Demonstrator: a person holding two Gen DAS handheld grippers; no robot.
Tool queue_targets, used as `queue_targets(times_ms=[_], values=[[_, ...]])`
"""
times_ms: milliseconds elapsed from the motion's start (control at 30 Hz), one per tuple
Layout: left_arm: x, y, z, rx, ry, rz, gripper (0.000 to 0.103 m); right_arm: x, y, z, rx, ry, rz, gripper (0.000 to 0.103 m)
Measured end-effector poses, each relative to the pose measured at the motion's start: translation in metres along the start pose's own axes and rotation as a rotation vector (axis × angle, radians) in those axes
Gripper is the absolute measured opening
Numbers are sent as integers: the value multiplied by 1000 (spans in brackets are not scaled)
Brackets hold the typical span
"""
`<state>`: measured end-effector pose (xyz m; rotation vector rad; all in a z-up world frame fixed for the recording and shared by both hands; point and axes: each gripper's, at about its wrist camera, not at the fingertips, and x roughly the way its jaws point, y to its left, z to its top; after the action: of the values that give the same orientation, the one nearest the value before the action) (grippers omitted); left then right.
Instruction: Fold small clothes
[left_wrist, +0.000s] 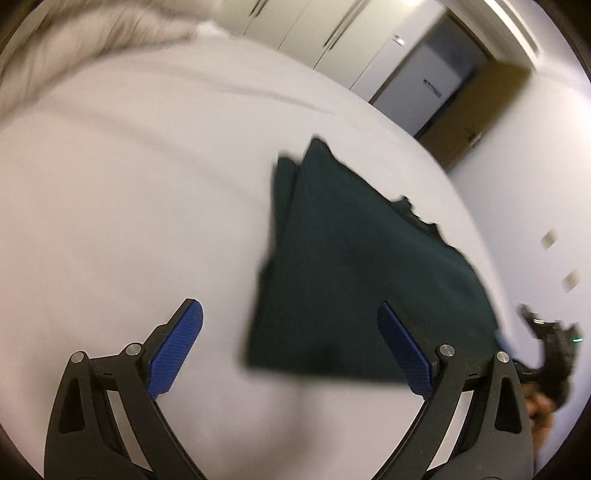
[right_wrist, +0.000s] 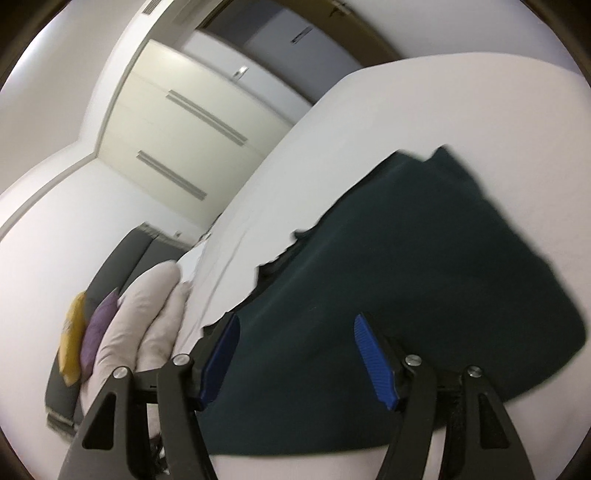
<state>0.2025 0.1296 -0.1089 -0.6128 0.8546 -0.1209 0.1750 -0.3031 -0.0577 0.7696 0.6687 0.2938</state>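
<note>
A dark green garment (left_wrist: 354, 273) lies folded flat on the white bed (left_wrist: 147, 184). My left gripper (left_wrist: 290, 310) is open and empty, hovering above the bed at the garment's near left edge. Its right finger overlaps the garment's lower right part. In the right wrist view the same garment (right_wrist: 424, 266) spreads across the bed (right_wrist: 406, 110). My right gripper (right_wrist: 295, 325) is open and empty just above the garment's near edge. The right gripper also shows at the right edge of the left wrist view (left_wrist: 550, 339).
A fluffy beige blanket (left_wrist: 92, 40) lies at the far left of the bed. White pillows (right_wrist: 147, 317), a purple cushion (right_wrist: 101, 328) and a yellow cushion (right_wrist: 74, 336) sit beside a grey headboard (right_wrist: 122, 258). Wardrobes (right_wrist: 173, 129) and a doorway (left_wrist: 436, 85) stand beyond.
</note>
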Motion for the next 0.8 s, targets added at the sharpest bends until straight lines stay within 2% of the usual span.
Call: queue_targets(times_ms=[67, 167, 267, 367, 467, 567, 633, 700, 767, 800], values=[[-1, 9, -18, -86, 47, -46, 96, 3, 8, -6, -5, 23, 19, 68], [-4, 10, -30, -160, 31, -85, 96, 7, 17, -20, -15, 57, 41, 68], [9, 5, -35, -279, 51, -192, 96, 13, 22, -28, -24, 79, 50, 68], [18, 3, -37, -343, 34, -191, 96, 14, 24, -35, -11, 95, 58, 68], [22, 9, -37, -488, -2, -242, 96, 16, 30, -36, -16, 100, 68, 68], [29, 13, -32, -561, -15, -258, 95, 18, 35, -36, -26, 109, 72, 68], [32, 13, -30, -617, -19, -294, 95, 26, 39, -35, -30, 118, 77, 68], [38, 13, -28, -648, -14, -327, 83, 31, 44, -35, -48, 129, 75, 68], [46, 16, -26, -662, 3, -345, 62, 40, 51, -34, -72, 150, 70, 68], [52, 18, -26, -669, 10, -351, 56, 46, 54, -34, -86, 161, 63, 68]])
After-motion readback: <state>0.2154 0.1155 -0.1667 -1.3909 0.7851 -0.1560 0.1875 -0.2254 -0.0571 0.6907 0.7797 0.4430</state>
